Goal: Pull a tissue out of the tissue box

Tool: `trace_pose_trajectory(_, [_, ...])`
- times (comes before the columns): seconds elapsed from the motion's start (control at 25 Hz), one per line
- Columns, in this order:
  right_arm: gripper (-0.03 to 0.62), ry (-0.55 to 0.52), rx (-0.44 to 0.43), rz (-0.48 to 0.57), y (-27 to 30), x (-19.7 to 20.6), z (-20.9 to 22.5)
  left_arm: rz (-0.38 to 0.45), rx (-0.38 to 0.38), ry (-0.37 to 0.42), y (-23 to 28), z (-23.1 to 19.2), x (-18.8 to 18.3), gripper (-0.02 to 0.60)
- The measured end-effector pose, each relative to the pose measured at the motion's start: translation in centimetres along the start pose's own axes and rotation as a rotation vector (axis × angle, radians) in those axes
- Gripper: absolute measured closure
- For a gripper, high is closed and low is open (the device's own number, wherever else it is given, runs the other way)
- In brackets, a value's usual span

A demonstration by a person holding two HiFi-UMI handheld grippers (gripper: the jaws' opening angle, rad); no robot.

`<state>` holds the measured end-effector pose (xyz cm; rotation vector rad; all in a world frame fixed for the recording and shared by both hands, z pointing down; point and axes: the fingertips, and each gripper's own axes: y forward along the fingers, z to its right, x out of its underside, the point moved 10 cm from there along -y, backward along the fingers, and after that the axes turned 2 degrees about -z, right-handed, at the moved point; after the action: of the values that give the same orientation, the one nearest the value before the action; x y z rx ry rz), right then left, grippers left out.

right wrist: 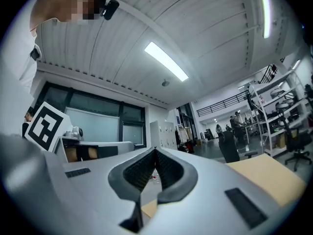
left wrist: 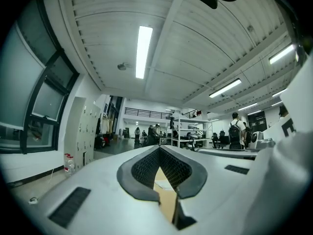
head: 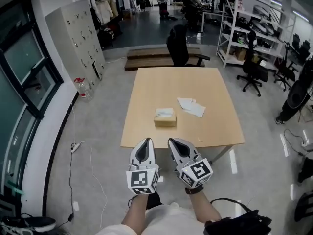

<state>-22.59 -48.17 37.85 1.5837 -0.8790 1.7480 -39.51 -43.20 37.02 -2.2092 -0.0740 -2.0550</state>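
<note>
A tan tissue box (head: 165, 118) with white tissue at its top stands on the near half of the wooden table (head: 146, 92). Loose white tissues (head: 191, 107) lie just right of it. Both grippers hover side by side before the table's near edge, short of the box. My left gripper (head: 145, 142) has its jaws together with nothing between them, and the table shows through the slit (left wrist: 161, 153). My right gripper (head: 175, 142) is shut and empty too, its tips meeting (right wrist: 155, 151).
A black office chair (head: 180, 45) stands at the table's far side and another (head: 253, 65) to the right by metal shelves (head: 249, 23). Grey lockers (head: 78, 38) line the left wall, with a water bottle (head: 83, 88) and a cable on the floor.
</note>
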Motion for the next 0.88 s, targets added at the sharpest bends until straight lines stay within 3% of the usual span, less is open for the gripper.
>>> trace_pose_trajectory(0.2, [0.592,-0.003,0.093,-0.033,8.7,1.9,6.4,0.008,0.078,-0.004,11.1,-5.4,1.4,0.581])
trace_pose_trajectory(0.4, [0.592,-0.104,0.138,-0.008,19.2,-1.0,11.8,0.023,0.190,-0.054,21.4,-11.7,-0.9,0.581])
trace_pose_trajectory(0.52, [0.593,-0.146,0.176,-0.010,23.5,-1.6,14.0,0.048,0.234,-0.039,26.1,-14.4,-1.8,0.581])
trace_pose_trajectory(0.72, [0.592,-0.095,0.199,-0.113,27.8,0.9,17.9,-0.054,0.267,-0.091,32.2,-16.3,1.2,0.581])
trace_pose_trajectory(0.88, [0.592,-0.097,0.188,-0.138,30.5,2.7,21.6,-0.083,0.260,-0.092,36.4,-16.7,4.1,0.581])
